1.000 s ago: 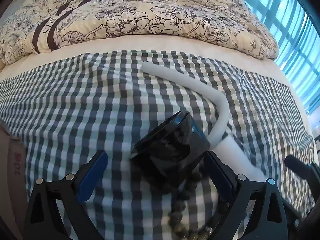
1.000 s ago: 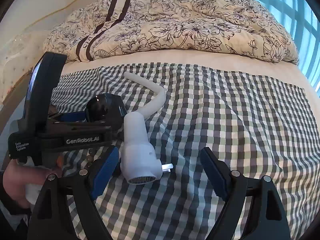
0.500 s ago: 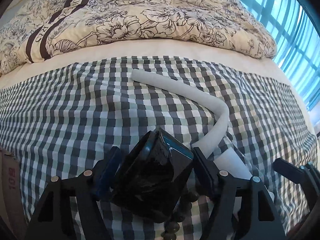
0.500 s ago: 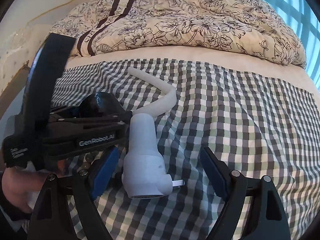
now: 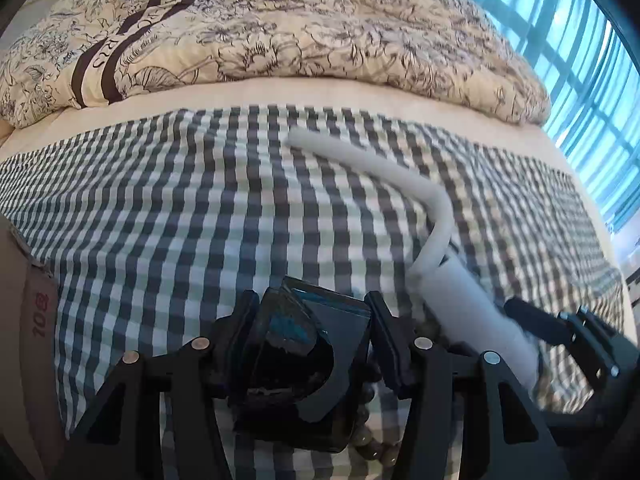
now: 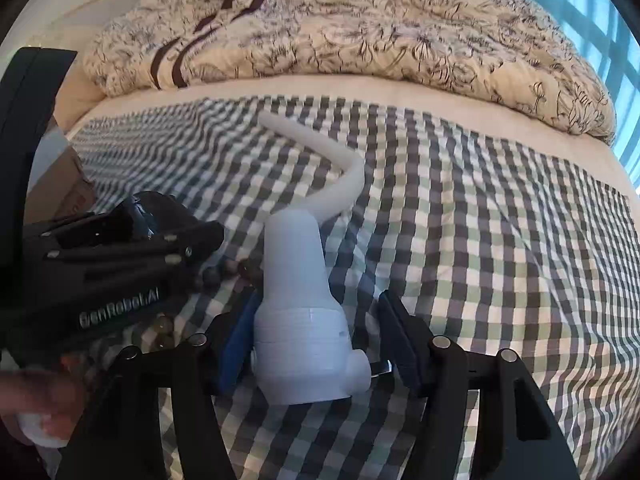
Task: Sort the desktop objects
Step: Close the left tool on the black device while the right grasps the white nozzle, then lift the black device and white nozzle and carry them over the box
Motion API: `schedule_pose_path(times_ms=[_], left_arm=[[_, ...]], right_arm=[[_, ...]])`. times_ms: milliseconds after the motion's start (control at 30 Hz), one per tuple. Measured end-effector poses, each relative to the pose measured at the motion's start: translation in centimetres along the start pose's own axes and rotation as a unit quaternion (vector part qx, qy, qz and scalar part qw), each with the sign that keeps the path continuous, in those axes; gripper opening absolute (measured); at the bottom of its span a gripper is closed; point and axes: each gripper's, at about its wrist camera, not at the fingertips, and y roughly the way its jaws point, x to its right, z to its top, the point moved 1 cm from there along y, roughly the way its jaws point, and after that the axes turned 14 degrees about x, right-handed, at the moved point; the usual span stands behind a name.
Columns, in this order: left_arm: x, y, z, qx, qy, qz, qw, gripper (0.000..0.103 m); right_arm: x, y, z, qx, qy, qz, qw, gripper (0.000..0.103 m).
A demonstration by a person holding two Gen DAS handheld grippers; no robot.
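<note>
A glossy black cup (image 5: 296, 364), tipped on its side with its mouth toward the lower centre of the frame, is seen low in the left view. A bead bracelet (image 5: 370, 440) lies beneath it. A white nozzle (image 6: 304, 320) (curved hose attached) lies at lower centre of the right view.

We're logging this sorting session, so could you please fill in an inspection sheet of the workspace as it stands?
Surface: checked cloth spread over a bed.
Job's things: black box, white plastic device with a bent tube, bead string between them.
Clutter: nothing seen.
Grippers: left gripper shut on the black box; right gripper open, straddling the white plastic device.
Cables: nothing seen.
Surroundings: floral duvet, cardboard box, blue-lit window.
</note>
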Motion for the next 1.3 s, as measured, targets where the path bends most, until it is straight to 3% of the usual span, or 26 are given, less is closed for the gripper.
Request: schedule_pose_path(times_ms=[100, 200, 333, 567, 933, 1300], left_arm=[[0.3, 0.4, -0.3, 0.004, 0.006, 0.006, 1.0, 0.059], [0.2, 0.6, -0.5, 0.005, 0.01, 0.004, 0.9999, 0.06], [0.1, -0.3, -0.7, 0.009, 0.021, 0.003, 0.9997, 0.052], [-0.7, -2.3, -0.8, 0.02, -0.001, 0.004, 0.9998, 0.049], [-1.2, -7.2, 0.2, 0.051, -0.01, 0.0, 0.9987, 0.048], [-1.3, -13.5, 1.7, 0.106, -0.013, 0.002, 0.9943, 0.048]], right_arm=[[0.0, -0.1, -0.1, 0.0, 0.0, 0.0, 1.0, 0.061], [-0.1, -0.2, -0.2, -0.003, -0.006, 0.004, 1.0, 0.05], [0.2, -0.8, -0.2, -0.001, 0.011, 0.012, 1.0, 0.048], [-0.2, -2.9, 0.0, 0.021, 0.02, 0.015, 0.999, 0.047], [-0.7, -7.4, 1.4, 0.062, 0.03, 0.015, 0.998, 0.047], [-1.4, -13.1, 2.7, 0.109, 0.034, 0.012, 0.993, 0.047]])
